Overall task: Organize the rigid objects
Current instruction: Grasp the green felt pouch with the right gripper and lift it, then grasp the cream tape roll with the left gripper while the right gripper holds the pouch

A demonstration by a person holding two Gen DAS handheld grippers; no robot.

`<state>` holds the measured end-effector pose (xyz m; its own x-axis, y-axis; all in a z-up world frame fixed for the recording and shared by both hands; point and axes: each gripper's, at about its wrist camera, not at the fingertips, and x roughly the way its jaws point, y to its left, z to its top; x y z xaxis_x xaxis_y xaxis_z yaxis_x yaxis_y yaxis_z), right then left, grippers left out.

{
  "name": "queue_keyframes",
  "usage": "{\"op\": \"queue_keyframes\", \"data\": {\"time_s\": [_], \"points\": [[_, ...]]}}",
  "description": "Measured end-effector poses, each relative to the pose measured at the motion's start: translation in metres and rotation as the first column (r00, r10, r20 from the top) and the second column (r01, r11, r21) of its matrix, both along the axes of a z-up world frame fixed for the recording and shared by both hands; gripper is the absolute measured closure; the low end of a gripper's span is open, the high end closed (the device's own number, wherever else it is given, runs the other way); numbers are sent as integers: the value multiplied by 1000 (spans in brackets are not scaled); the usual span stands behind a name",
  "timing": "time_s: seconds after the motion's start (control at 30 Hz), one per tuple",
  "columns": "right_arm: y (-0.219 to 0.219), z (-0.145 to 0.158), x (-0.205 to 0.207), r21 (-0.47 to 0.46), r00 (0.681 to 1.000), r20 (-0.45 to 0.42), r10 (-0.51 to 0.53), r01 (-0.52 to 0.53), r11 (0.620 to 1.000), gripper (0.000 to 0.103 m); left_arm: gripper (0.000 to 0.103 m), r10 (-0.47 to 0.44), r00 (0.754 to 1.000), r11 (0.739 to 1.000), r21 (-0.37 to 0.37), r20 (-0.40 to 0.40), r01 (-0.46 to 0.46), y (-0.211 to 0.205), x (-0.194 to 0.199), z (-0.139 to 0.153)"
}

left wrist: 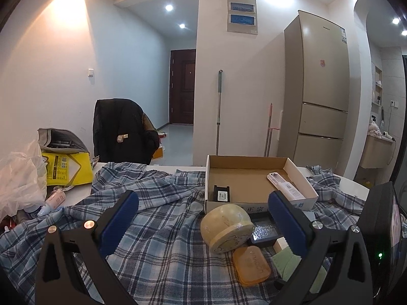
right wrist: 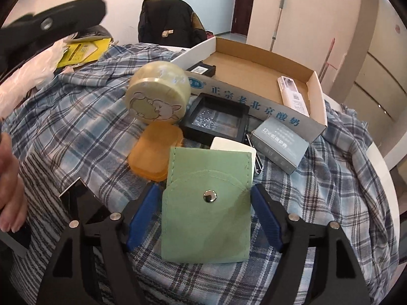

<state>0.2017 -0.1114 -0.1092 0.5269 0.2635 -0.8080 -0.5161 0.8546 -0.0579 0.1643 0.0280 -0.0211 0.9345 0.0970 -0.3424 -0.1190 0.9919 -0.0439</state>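
My right gripper (right wrist: 205, 187) points down over a green snap pouch (right wrist: 206, 218) lying flat on the plaid cloth (right wrist: 89, 132). Its blue pads (right wrist: 142, 216) straddle the pouch's sides, and the jaws stand open without squeezing it. Just beyond lie an orange case (right wrist: 155, 150), a cream round container with a sheep drawing (right wrist: 157, 96), a black framed box (right wrist: 216, 119) and a grey carton (right wrist: 279, 145). The cardboard box (right wrist: 267, 58) holds a white remote (right wrist: 292, 94) and a small black item (right wrist: 201, 70). My left gripper (left wrist: 203, 195) hovers open, with the cream container (left wrist: 226, 226) in front of it.
A yellow bag (left wrist: 66, 167), a plastic bag (left wrist: 17, 178) and a pink bottle (left wrist: 56, 198) crowd the table's left end. A chair with a black jacket (left wrist: 122, 129) stands behind it. A person's hand (right wrist: 7, 178) shows at the left edge.
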Motion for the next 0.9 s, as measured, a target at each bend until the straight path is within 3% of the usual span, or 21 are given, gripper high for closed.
{"op": "queue_keyframes", "data": {"time_s": [0.13, 0.4, 0.6, 0.9], "points": [[-8, 2, 3, 20, 1000, -1, -31, 31, 999, 34, 0, 1, 1000, 1000, 1, 0, -1, -1, 0, 0], [-43, 23, 13, 178, 992, 24, -127, 121, 977, 34, 0, -6, 1000, 1000, 3, 8, 6, -1, -1, 1], [-61, 47, 10, 224, 966, 162, -203, 164, 961, 34, 0, -3, 1000, 1000, 2, 10, 2, 0, -3, 2], [-85, 66, 9, 239, 892, 353, -283, 206, 949, 34, 0, -6, 1000, 1000, 7, 9, 6, 0, -3, 3]]}}
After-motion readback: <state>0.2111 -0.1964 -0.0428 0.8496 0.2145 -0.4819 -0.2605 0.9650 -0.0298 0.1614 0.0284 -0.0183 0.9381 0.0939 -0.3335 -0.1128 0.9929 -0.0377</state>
